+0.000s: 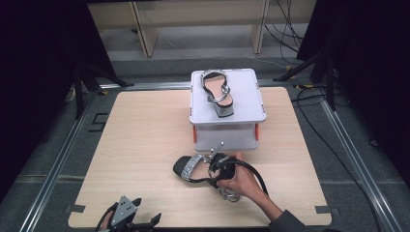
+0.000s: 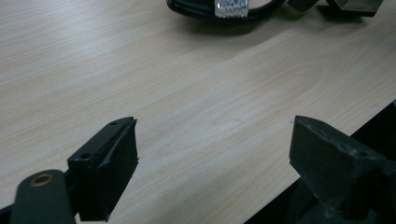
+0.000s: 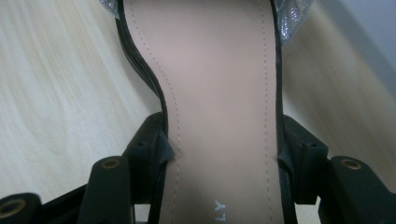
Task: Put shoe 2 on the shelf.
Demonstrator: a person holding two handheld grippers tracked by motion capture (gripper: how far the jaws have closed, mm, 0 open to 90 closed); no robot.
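Your right claw (image 3: pixel 224 154) clamps the sandal (image 3: pixel 219 93) by its sides at lower centre; your left claw (image 2: pixel 215 158), bottom left, gapes empty.

I see the table (image 1: pixel 145 145) carrying a raised stand (image 1: pixel 227 104) at its far middle, with one sandal (image 1: pixel 217 92) on top. A second sandal (image 1: pixel 203 169) lies on the table just before the stand, between the jaws of my right gripper (image 1: pixel 220 169). My left gripper (image 1: pixel 128 217) sits at the near-left edge, well apart.

High view looks down over the table (image 1: pixel 145 145); both tool views sit close — sharing the sandal (image 1: pixel 198 166).
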